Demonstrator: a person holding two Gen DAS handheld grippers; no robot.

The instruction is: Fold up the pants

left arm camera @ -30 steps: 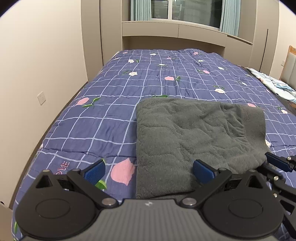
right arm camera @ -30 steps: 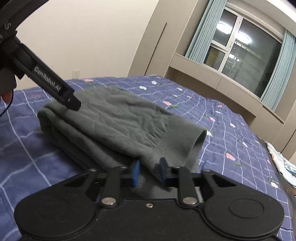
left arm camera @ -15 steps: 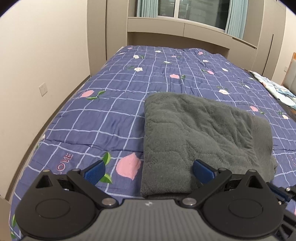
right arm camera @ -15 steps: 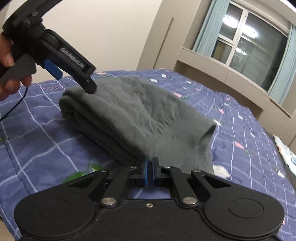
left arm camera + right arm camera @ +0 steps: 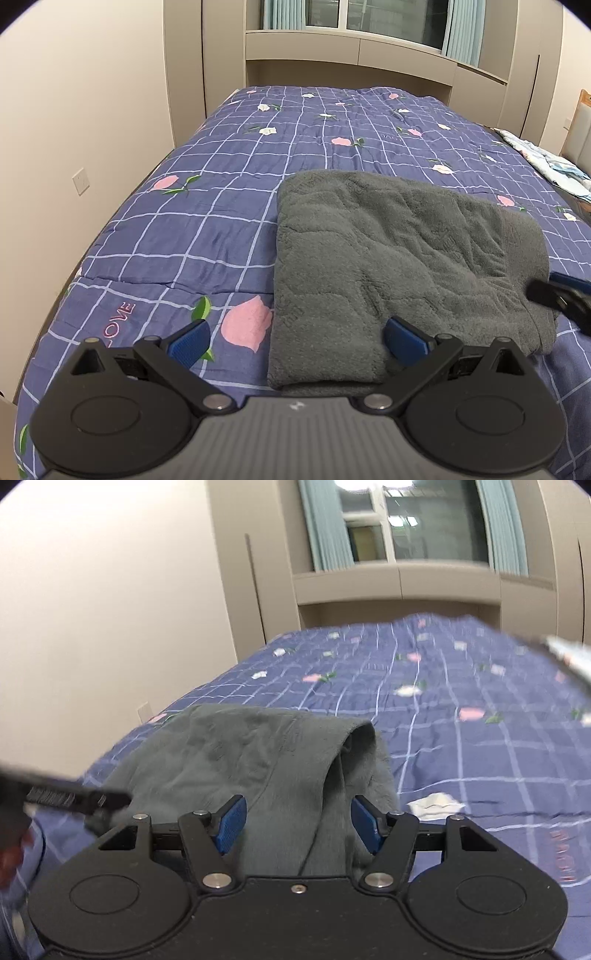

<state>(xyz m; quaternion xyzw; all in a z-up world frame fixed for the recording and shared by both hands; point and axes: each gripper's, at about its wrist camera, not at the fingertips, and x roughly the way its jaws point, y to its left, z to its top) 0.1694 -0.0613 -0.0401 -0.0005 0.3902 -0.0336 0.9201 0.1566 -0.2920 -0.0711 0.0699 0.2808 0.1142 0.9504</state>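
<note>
The grey fleece pants [image 5: 399, 258] lie folded into a rectangle on the purple checked quilt [image 5: 207, 206]. My left gripper [image 5: 297, 339] is open, just above the pants' near left corner, holding nothing. My right gripper [image 5: 297, 821] is open, its blue pads either side of the pants' [image 5: 258, 760] near right end, where the cloth bulges in a loop. The right gripper's tip shows at the right edge of the left wrist view [image 5: 557, 295]. The left gripper's finger shows at the left in the right wrist view [image 5: 74, 797].
The bed runs back to beige cabinets and a window [image 5: 369, 18]. A wall [image 5: 74, 129] lies along the bed's left side. A pale patterned cloth [image 5: 546, 162] lies at the bed's far right. The right wrist view is motion blurred.
My right gripper was shut half a second ago and is open now, and it has swung round to face up the bed. My left gripper stayed open and moved little.
</note>
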